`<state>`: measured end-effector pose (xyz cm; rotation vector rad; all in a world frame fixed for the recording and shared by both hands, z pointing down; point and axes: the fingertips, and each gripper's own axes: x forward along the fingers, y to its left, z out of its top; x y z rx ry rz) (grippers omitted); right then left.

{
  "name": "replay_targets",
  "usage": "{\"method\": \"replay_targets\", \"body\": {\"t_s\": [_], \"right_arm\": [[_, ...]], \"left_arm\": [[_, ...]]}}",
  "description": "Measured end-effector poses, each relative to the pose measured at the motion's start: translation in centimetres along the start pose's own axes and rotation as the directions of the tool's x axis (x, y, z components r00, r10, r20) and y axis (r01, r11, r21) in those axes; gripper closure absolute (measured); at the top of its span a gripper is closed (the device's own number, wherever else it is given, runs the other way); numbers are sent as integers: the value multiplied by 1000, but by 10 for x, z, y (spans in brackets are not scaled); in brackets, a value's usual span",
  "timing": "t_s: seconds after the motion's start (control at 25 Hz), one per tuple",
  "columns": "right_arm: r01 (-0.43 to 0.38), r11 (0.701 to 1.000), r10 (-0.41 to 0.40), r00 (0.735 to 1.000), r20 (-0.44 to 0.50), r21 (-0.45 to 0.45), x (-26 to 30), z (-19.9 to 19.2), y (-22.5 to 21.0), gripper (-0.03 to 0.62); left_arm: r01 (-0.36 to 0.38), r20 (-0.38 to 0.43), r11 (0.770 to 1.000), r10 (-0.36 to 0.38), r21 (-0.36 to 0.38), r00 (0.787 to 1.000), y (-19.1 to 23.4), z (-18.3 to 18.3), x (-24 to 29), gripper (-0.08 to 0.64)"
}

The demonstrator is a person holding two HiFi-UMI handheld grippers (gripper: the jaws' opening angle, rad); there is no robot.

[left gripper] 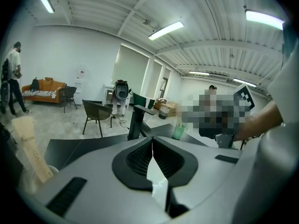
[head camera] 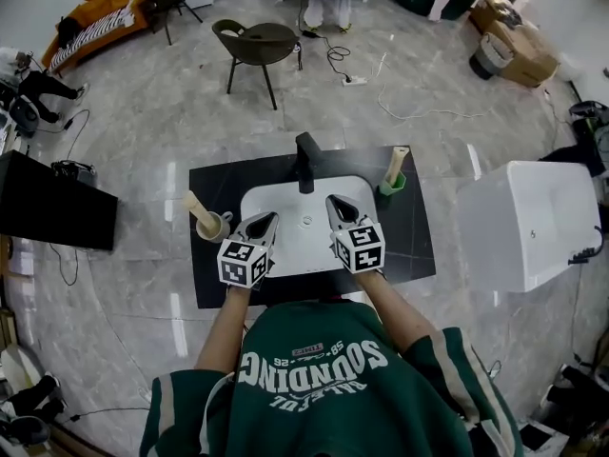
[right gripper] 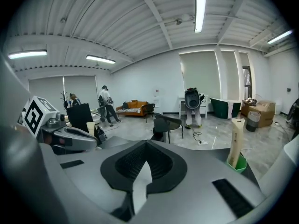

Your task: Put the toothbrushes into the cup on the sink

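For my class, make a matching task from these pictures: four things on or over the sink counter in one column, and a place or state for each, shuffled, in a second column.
Things:
1. green cup
2. faucet
3. pale cup
4. left gripper

Places or states:
A. jaws together, nothing between them, over the basin
B. left side of the counter
C. right side of the counter
D. behind the basin, at the middle

Pairs: 1-C; 2-D; 3-B; 4-A
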<state>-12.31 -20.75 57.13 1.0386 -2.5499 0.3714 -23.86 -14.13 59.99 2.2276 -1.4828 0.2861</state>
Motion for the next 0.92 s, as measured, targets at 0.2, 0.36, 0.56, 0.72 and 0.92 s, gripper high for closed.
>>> {"method": "replay_targets", "body": {"t_s": [0.2,0.36,0.56,0.72,0.92], "right_arm": [[8,1000,-8,1000,-1,9,-3,0,-10,551],[3,1000,-3,1000,3,17,1,1,-10,552],[-7,1000,7,1000,1,29,4,-2,-8,551],[-12,1000,12,1000,-3,19,5,-2,-8,552],[-14,1000,14,1000,-1,25,3,-1,-9,552]], "left_arm": [[15,-8,1000,-15,-2,1000,-9,3,10,548],[12,-9,1000,-12,3,1000,-6,4,12,548],[7,-13,1000,-7,4,1000,-4,3,13,548],[5,-18,1000,-4,23,1000,-4,5,14,548],[6,-25,999,-5,39,1000,-7,4,15,548]]}}
